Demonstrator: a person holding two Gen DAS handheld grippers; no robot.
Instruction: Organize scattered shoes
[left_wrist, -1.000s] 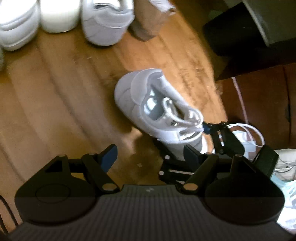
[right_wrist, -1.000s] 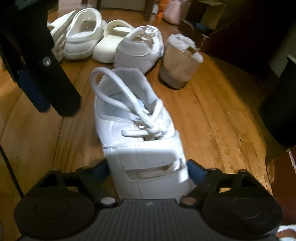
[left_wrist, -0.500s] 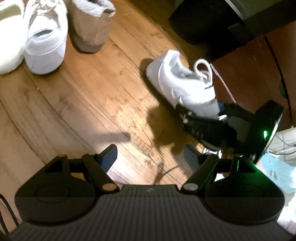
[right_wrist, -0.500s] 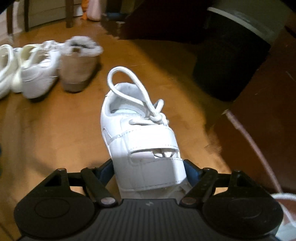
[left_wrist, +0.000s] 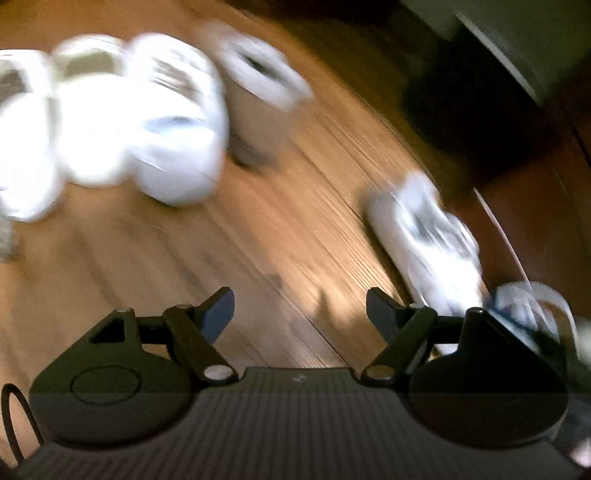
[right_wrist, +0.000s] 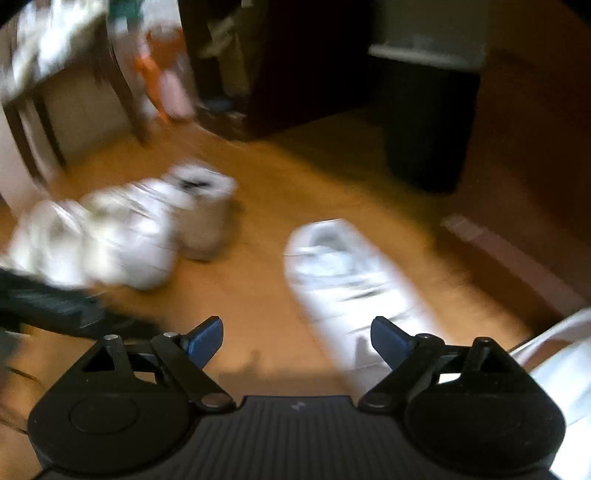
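Both views are motion-blurred. A white strap sneaker (right_wrist: 343, 273) lies on the wooden floor, just ahead and right of my right gripper (right_wrist: 297, 336), which stands open with nothing between its fingers. The same sneaker (left_wrist: 424, 236) shows at the right of the left wrist view, beyond my left gripper (left_wrist: 300, 306), also open and empty. A row of white shoes (left_wrist: 110, 122) and a tan fur-lined boot (left_wrist: 258, 96) stands at the upper left; the same row (right_wrist: 110, 236) and boot (right_wrist: 205, 214) appear left of centre in the right wrist view.
Dark furniture (right_wrist: 295, 66) and a dark bin (right_wrist: 424, 122) stand behind the floor area. A table leg (right_wrist: 125, 92) is at the upper left. A white cable (left_wrist: 506, 236) runs along the dark wooden cabinet at the right. Bare wooden floor (left_wrist: 258, 240) lies between row and sneaker.
My right gripper has opened and let go of the white sneaker, which now rests on the floor. Both grippers have pulled back and swung, blurring the views.
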